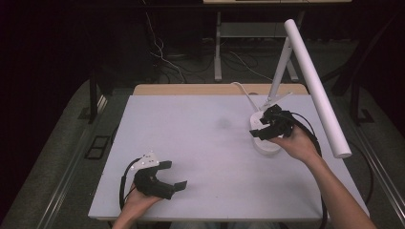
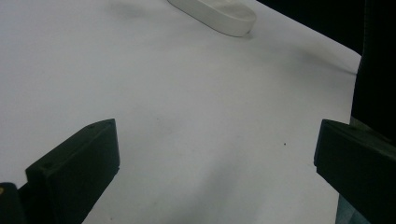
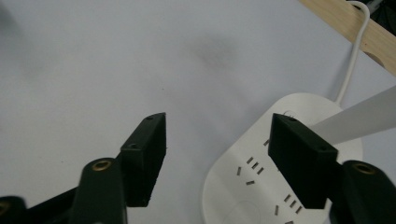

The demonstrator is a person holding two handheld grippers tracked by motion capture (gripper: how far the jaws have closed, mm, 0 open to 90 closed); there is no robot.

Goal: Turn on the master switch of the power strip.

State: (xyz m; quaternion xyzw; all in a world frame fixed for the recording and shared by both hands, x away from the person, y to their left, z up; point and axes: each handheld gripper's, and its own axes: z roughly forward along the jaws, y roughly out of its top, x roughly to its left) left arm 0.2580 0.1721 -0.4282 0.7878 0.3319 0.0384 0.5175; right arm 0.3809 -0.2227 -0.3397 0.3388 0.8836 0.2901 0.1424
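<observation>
A white desk lamp stands at the table's right, its oval base (image 1: 265, 144) carrying a slanted stem (image 1: 281, 67) and a long tube head (image 1: 315, 86). My right gripper (image 1: 255, 128) hovers open at the base's left end. In the right gripper view the right gripper (image 3: 219, 126) has one jaw over the base (image 3: 243, 186), which bears small grey marks, and the other over bare table. The flat stem (image 3: 359, 120) crosses behind that jaw. My left gripper (image 1: 175, 174) rests open near the front left, holding nothing. In its own view the left gripper (image 2: 215, 135) faces bare table, the base (image 2: 219, 16) far off.
The white table top (image 1: 191, 138) has a wooden strip (image 1: 191, 89) along its far edge. The lamp's white cord (image 3: 350, 65) runs from the base over that strip. The tube head overhangs the table's right side. Cables lie on the floor behind.
</observation>
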